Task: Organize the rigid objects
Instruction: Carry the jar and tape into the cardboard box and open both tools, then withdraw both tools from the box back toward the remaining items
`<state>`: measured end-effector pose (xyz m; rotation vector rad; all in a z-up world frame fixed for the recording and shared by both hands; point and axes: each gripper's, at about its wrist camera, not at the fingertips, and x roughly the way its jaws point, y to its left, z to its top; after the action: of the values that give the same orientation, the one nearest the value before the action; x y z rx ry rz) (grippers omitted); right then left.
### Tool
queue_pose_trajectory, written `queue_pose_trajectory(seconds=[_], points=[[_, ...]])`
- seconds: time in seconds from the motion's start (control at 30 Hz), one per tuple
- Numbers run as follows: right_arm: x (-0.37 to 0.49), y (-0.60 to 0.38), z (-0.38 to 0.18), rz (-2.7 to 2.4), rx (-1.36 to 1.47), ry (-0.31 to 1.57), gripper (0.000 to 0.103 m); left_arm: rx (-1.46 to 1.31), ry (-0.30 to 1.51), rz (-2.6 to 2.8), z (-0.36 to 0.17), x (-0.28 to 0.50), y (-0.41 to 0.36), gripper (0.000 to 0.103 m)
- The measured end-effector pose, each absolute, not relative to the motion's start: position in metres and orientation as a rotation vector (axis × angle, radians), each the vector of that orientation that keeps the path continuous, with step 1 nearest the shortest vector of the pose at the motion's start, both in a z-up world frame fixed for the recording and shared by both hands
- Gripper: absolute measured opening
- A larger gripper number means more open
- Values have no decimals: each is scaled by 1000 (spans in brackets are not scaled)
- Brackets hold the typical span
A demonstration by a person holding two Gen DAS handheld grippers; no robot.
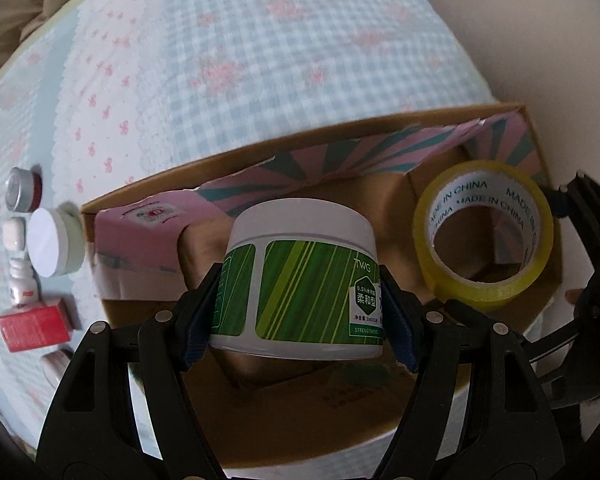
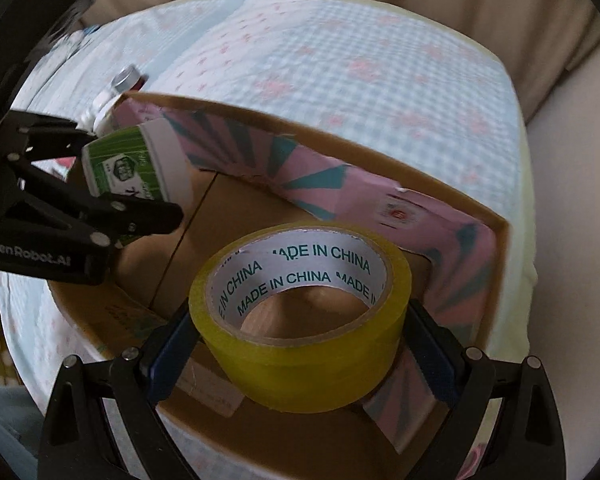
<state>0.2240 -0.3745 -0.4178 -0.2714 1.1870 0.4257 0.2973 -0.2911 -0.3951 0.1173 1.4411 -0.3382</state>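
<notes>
My left gripper [image 1: 300, 312] is shut on a green-striped jar with a white lid [image 1: 300, 280], held over the open cardboard box [image 1: 260, 148]. That jar [image 2: 136, 164] and the left gripper [image 2: 100, 168] also show at the left of the right wrist view. My right gripper [image 2: 300, 344] is shut on a yellow roll of tape [image 2: 300, 320], printed "MADE IN CHINA" inside, above the right part of the box [image 2: 380, 148]. The tape [image 1: 484, 236] hangs at the right of the jar in the left wrist view. The box floor below is brown and bare where it shows.
The box has pink-and-teal flaps folded inward [image 1: 340, 160]. On the checked cloth [image 1: 260, 60] left of the box lie a white jar [image 1: 52, 240], a small metal-topped tin [image 1: 22, 192], a red carton [image 1: 34, 326], a small white bottle [image 1: 22, 280] and other small items.
</notes>
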Motion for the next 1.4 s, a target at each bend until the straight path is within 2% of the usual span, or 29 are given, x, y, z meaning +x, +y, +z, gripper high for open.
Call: queue_pose_trajectory(seconds=[0.1,0.17,0.2,0.5,0.73,1.13,1.4], points=[[226,-368,-422,444,-300,1164,97,155,1452,-334,-398,301,-297,71],[229,-364,-427,433,-332,1155,98,182,1418,-322,-391,302,-298,102],[230,-362,-429,415,-364,1154,103,185,1390,-315,-384,301,-297,103],[215,-384,-414,382,-373,1174,103,151,1422,-297,-379,289,-279,103],[210,-396,-400,338,-221,1202,103,147,1386,-290,-357,279,-276,103],[194,-397,-353,274,-140,1137,103,127,1303,-303,-299,257,-263,103],[177,-382,-301,263,-97,1071,103,95,1218,-298,-239,220,-223,103]])
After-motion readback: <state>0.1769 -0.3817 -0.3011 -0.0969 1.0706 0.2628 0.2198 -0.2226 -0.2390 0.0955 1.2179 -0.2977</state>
